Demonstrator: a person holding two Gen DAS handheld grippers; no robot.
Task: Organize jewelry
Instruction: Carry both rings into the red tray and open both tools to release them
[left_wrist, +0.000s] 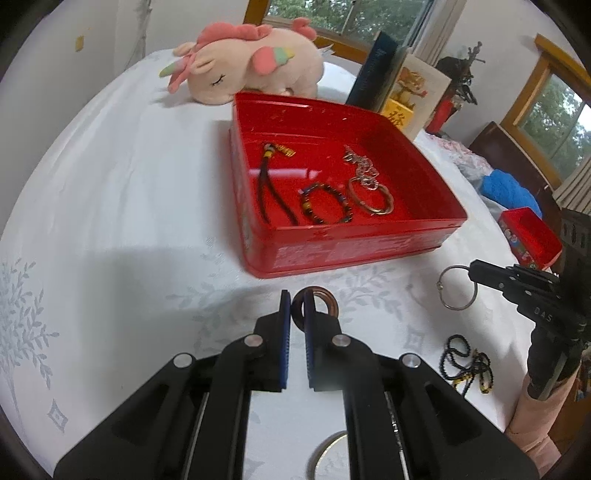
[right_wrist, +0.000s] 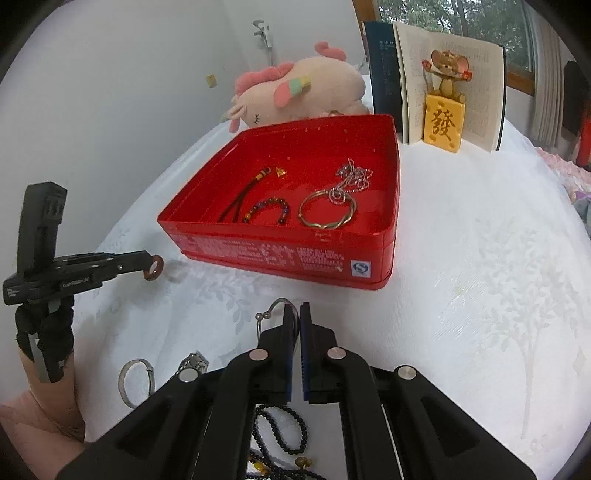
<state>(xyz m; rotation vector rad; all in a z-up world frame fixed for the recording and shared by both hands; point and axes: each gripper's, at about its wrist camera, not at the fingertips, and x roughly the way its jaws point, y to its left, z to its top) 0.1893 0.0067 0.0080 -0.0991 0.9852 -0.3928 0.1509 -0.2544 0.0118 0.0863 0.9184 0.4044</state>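
Before the red tin (left_wrist: 332, 251), a brown ring (left_wrist: 321, 295) and a silver bangle (right_wrist: 275, 314) were pinched edgewise in the closed left claw (left_wrist: 297, 306) and right claw (right_wrist: 299, 317); slippage onto the tabletop (left_wrist: 129, 221) was possible.

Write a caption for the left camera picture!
Left hand-held gripper pinches a brown ring before the red box.

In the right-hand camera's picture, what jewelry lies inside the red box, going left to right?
Dark cord with gold charm → beaded bracelet → gold bangle, a silver chain draped over its far side.
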